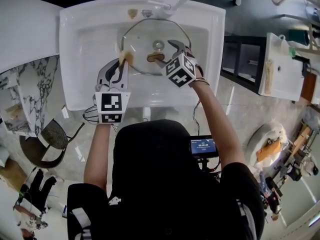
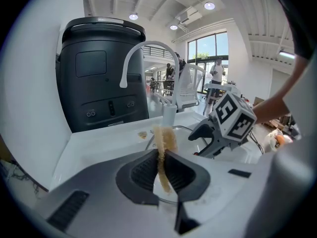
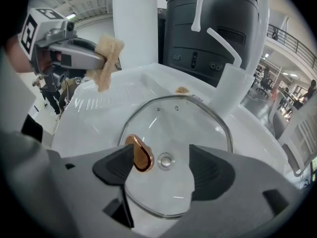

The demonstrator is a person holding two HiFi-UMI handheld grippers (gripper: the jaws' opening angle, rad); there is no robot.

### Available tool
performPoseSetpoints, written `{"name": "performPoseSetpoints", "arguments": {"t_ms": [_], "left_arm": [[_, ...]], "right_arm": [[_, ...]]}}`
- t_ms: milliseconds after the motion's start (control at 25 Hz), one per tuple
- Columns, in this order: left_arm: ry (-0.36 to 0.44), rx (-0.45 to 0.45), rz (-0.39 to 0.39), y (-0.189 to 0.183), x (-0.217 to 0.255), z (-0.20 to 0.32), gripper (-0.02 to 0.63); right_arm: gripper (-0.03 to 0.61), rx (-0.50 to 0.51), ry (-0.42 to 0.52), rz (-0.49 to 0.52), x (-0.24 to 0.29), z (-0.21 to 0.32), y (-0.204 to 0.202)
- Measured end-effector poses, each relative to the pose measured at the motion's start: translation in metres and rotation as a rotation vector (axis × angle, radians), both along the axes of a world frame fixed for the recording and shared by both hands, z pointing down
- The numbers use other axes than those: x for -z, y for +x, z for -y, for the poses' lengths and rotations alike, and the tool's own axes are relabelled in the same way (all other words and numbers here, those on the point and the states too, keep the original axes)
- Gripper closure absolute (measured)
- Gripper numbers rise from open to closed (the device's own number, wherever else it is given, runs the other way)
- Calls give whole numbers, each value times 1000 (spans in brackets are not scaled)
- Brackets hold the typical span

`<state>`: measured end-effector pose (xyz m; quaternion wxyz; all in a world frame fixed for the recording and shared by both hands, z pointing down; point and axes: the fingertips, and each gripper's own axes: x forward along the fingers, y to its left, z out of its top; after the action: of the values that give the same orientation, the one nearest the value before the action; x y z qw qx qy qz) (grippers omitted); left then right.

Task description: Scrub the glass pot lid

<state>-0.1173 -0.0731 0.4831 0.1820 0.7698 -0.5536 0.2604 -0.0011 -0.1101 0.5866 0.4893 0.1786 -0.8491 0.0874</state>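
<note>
The glass lid [image 3: 185, 115] lies flat in the sink [image 1: 75, 59]. My left gripper [image 2: 162, 170] clenches the sponge [image 2: 164, 139] above it. My right gripper [image 3: 161, 165] gapes, holding nothing, around the copper knob [image 3: 141, 156]. Next, I judge: pinch the knob to steady the lid, then scrub.

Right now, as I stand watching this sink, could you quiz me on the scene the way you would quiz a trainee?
1. True or false: the left hand-held gripper is shut on a tan sponge.
2. Where does the glass pot lid lie? A: in the white sink. B: on a stove. C: on the floor.
3. Fill in: the jaws of the right hand-held gripper, close by the lid's copper-coloured handle, stand ___ (open or shut).

Key: 1 true. 2 A. 3 open.
</note>
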Motion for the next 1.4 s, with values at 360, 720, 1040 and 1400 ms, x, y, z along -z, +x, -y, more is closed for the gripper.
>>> {"name": "performPoseSetpoints", "arguments": {"t_ms": [360, 720, 1040, 1400], "left_arm": [[-13, 14, 5, -2, -7, 3, 592], [-27, 2, 0, 4, -14, 9, 592], [-39, -13, 0, 7, -20, 13, 592], [-60, -53, 25, 8, -31, 22, 592]], "right_arm": [[256, 11, -35, 18, -6, 0, -1], [236, 1, -70, 45, -9, 2, 0], [233, -4, -71, 44, -10, 1, -1], [232, 0, -86, 33, -11, 1, -2]]}}
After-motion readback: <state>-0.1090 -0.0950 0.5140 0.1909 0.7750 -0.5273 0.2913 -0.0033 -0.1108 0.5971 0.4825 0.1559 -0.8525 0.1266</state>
